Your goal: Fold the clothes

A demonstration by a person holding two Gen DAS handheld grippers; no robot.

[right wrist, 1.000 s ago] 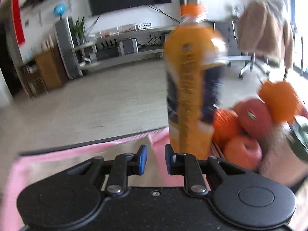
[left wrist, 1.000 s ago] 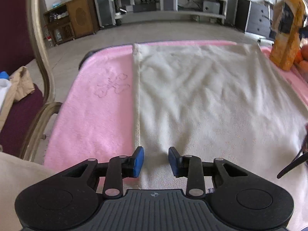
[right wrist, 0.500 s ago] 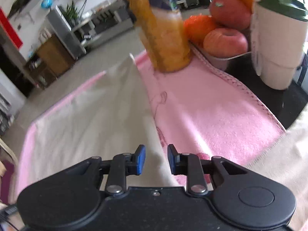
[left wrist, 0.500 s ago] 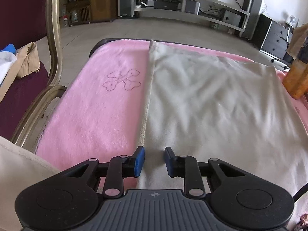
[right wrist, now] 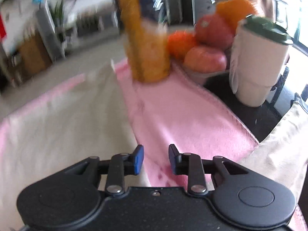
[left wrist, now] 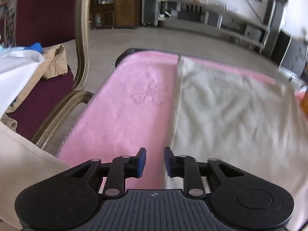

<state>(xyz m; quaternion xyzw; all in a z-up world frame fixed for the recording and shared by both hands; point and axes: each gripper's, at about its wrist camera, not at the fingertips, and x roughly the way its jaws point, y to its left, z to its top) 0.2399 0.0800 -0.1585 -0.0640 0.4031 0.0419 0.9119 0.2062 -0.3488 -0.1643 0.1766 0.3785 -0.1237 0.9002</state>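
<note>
On the desk, over a pink blanket (left wrist: pixel 123 115): cream cloth (left wrist: pixel 231 119) lying flat; left gripper (left wrist: pixel 154 162) and right gripper (right wrist: pixel 156 158) both spread, empty, at its near corners; best pinched squarely on the hems, lifted together.

No legible text, brand, number or sign can be made out in either view. Dark printing is seen on the label of the orange bottle (right wrist: pixel 148 38) near the far right corner of the pink blanket (right wrist: pixel 188 119), but it is blurred beyond reading.
</note>
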